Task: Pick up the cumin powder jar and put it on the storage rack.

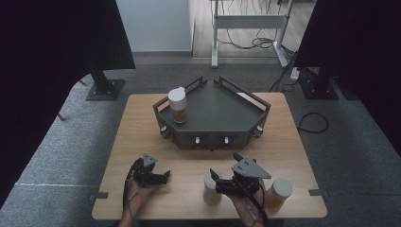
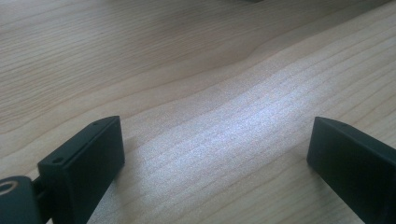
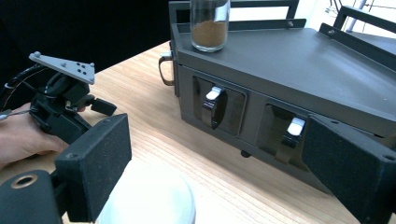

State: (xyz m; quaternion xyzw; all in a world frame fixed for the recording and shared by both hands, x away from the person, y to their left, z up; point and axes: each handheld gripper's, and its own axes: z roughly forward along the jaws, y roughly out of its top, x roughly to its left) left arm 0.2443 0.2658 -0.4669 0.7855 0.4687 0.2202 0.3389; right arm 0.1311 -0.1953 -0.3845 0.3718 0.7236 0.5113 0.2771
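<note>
Both sets of fingers are spread wide and grip nothing. On my right gripper (image 1: 226,177) the two black fingers (image 3: 95,161) stand far apart above the white lid of a jar (image 3: 148,198), one at each side of it, and I cannot tell whether either one touches the lid. From above, that jar (image 1: 212,189) stands on the worktop (image 1: 142,123) just left of my right hand, near the front edge. My left gripper (image 1: 161,176) hangs low over bare wood, its fingers (image 2: 88,158) parted with only the grain of the worktop between them; from the right gripper view it sits off to the left, held in my left hand (image 3: 21,135), with its grey plate on top.

A second white-lidded jar (image 1: 279,191) holding something brownish stands to the right of my right hand, close to the front right corner. Farther out, in the middle of the worktop, sits a dark grey angular tray stand (image 1: 227,113) with railings round its top and small white latches (image 3: 214,93) along its front face. A third jar (image 1: 178,105) with a white lid and brown powder inside stands upright on the stand's top, near its left edge. Beyond the worktop lies grey carpet with cables (image 1: 313,122) trailing over it.
</note>
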